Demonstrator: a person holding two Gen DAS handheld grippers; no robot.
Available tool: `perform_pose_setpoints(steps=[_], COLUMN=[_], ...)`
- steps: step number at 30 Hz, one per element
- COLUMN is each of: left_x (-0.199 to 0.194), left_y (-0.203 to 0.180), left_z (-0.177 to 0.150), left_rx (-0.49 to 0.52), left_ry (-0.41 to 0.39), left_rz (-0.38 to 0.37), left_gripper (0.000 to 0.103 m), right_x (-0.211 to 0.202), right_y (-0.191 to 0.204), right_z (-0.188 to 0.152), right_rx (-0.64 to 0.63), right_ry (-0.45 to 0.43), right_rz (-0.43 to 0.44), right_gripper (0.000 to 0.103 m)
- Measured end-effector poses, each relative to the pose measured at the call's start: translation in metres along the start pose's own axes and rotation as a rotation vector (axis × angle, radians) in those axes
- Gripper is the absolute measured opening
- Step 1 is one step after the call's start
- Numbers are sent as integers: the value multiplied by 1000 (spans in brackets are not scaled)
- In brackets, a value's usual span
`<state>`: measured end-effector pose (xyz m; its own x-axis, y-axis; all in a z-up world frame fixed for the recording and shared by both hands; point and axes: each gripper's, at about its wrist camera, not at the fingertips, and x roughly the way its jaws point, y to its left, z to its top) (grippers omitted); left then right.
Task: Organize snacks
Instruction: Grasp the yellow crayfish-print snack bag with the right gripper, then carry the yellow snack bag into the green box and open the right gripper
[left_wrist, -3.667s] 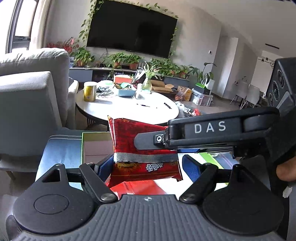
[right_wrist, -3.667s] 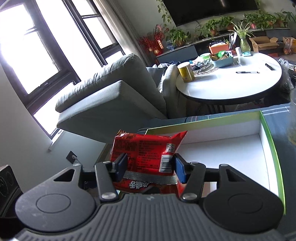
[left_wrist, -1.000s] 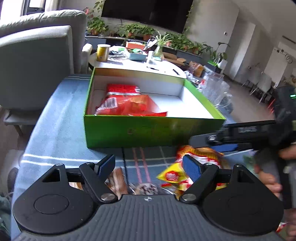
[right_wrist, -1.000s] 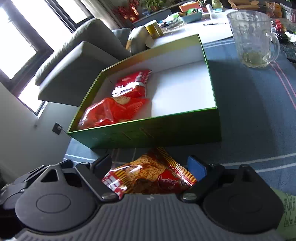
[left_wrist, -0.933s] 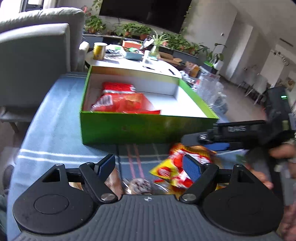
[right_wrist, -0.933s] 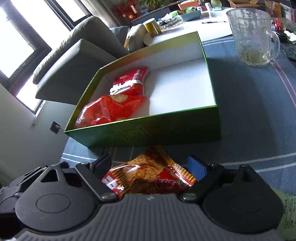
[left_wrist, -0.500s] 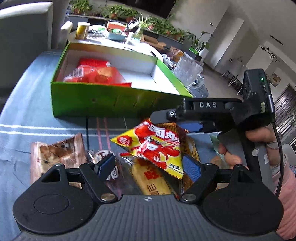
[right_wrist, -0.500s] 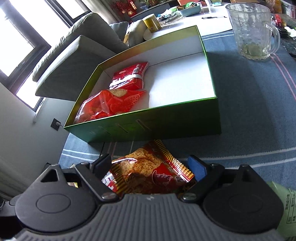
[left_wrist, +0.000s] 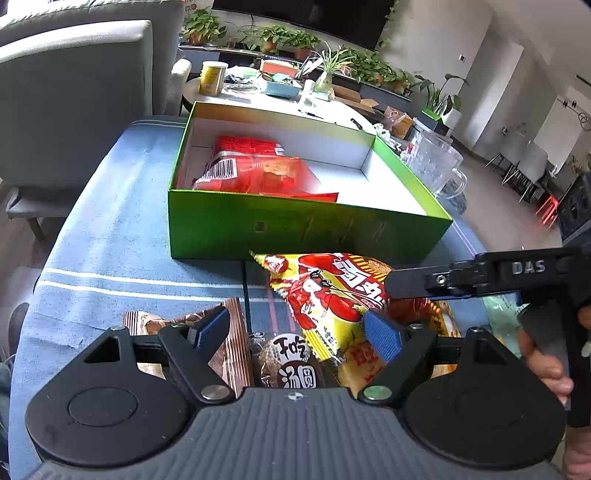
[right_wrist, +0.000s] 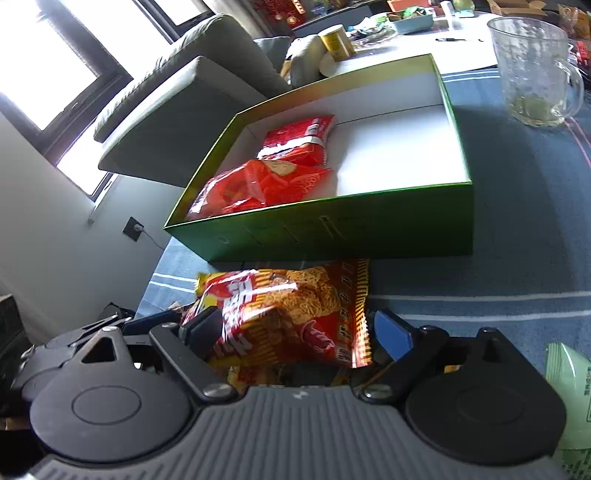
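A green box (left_wrist: 295, 229) (right_wrist: 332, 232) on the blue cloth holds two red snack packets (left_wrist: 258, 173) (right_wrist: 258, 184) at its left end. In front of it lies a pile of snacks. My left gripper (left_wrist: 295, 328) hangs open over the pile, above a yellow crayfish packet (left_wrist: 325, 291), a round dark packet (left_wrist: 291, 362) and a brown packet (left_wrist: 232, 347). My right gripper (right_wrist: 299, 332) is open around a red and yellow noodle packet (right_wrist: 295, 306); the right pad stands clear of its edge. In the left wrist view the right gripper's finger (left_wrist: 424, 284) reaches over the pile.
A glass mug (left_wrist: 436, 162) (right_wrist: 532, 70) stands on the cloth right of the box. A pale green packet (right_wrist: 569, 376) lies at the right edge. A grey armchair and a round white table are behind the box. A person's hand (left_wrist: 546, 362) holds the right gripper.
Both red packets, held 3.7 s ago, now lie in the box. Over the last second my left gripper tipped down over the pile, bringing the crayfish packet into view. The right gripper barely moved.
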<state>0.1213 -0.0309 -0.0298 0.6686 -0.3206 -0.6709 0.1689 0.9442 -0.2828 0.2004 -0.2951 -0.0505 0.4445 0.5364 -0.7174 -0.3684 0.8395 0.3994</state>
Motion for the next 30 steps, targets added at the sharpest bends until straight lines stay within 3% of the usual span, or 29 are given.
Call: perform_pose_setpoints(steps=[11,19,24,27,30], left_x=[9,22,29,28,19], left_y=[-16,-11,-10,-13,-20], left_z=[2,3,5,5,4], left_rx=[86,70,67,75,93], left_ry=[12,29,30,15,-1], left_rz=[-27,-6,-29,-36,-51], left_gripper=[78,78,75,75,75], right_x=[11,20,27,25,17], right_y=[-11,-10,-11,-10,-5], right_z=[5,8,8,7,5], right_rx=[66,72,72,58,41], right_ry=[5,33,37,25,-1], right_rz=[2,48,70,79,68], right_gripper=[69,70,69,57,52])
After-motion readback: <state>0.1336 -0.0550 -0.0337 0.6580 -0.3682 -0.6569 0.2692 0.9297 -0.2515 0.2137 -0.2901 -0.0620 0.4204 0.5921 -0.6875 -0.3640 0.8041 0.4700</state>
